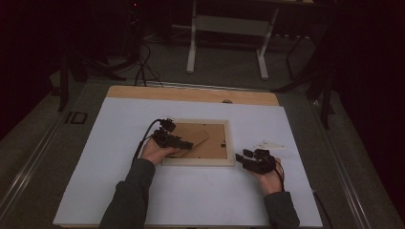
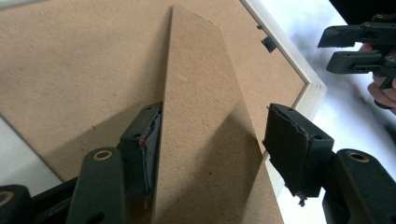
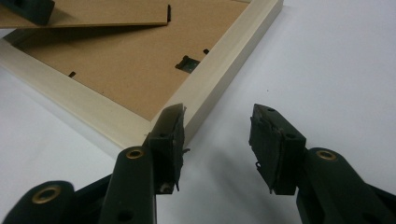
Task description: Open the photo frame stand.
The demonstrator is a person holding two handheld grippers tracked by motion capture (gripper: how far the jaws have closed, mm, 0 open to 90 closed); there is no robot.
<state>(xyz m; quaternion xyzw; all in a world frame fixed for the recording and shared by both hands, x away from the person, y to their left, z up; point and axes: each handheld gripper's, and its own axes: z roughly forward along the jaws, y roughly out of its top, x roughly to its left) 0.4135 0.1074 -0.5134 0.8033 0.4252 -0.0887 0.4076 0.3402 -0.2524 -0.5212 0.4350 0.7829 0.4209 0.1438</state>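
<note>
On the worktop: a white sheet (image 1: 119, 191) is spread over the worktop (image 1: 191, 94), whose wooden far edge is left bare.
Picture frame: a pale wooden picture frame (image 1: 197, 162) is laid face down near the middle of the sheet, its brown backing board (image 1: 215, 140) turned upward; in the right gripper view its near corner (image 3: 196, 100) is seen just beyond the jaws.
Stand flap: a brown hardboard stand flap (image 2: 205, 140) is raised off the backing board at a slant; in the high view it is seen at the left part of the frame (image 1: 193, 138).
Left gripper: the left gripper (image 1: 184, 143) is held over the frame's left side. In the left gripper view (image 2: 219, 149) the flap is found between the jaws; the left pad is laid against the flap's edge, while the right pad is kept clear of it, so the jaws are parted and nothing is clenched.
Right gripper: the right gripper (image 1: 243, 157) is held just beside the frame's near right corner, above the sheet. In its own view (image 3: 217, 140) the jaws are spread wide with bare sheet between them; nothing is grasped.
Small parts: a few small pale pieces (image 1: 270, 144) are left on the sheet beyond the right gripper; what they are cannot be told.
Clip: a small dark clip (image 3: 187, 64) is seated on the backing board.
</note>
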